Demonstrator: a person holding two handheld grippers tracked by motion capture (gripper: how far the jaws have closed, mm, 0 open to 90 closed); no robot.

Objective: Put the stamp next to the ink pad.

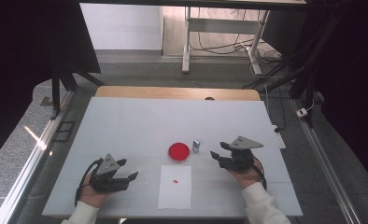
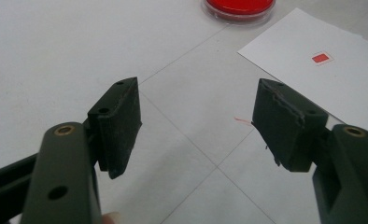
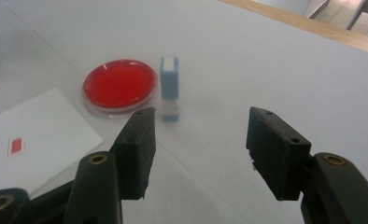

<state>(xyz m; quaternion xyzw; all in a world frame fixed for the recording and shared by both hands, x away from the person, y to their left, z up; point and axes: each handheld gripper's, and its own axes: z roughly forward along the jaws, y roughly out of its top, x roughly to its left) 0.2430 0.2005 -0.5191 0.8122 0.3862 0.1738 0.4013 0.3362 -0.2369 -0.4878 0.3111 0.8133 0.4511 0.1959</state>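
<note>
A round dish of red liquid (image 1: 179, 151) sits mid-table, also in the left gripper view (image 2: 238, 8) and the right gripper view (image 3: 119, 86). Just right of it stands a small blue holder (image 1: 196, 145) (image 3: 169, 87). A white sheet (image 1: 175, 186) lies in front of the dish with a tiny red square (image 1: 175, 180) (image 2: 321, 58) (image 3: 16, 145) on it. My left gripper (image 1: 128, 170) (image 2: 196, 123) rests at the front left, open and empty. My right gripper (image 1: 218, 151) (image 3: 201, 149) hovers right of the holder, open, with nothing between its jaws.
The white tabletop (image 1: 135, 121) has a wooden edge (image 1: 177, 92) at the back. Beyond it stand a metal desk frame (image 1: 187, 42) with loose cables on the floor. Dark stands (image 1: 60, 84) flank the left side and a rail (image 1: 322, 158) runs along the right.
</note>
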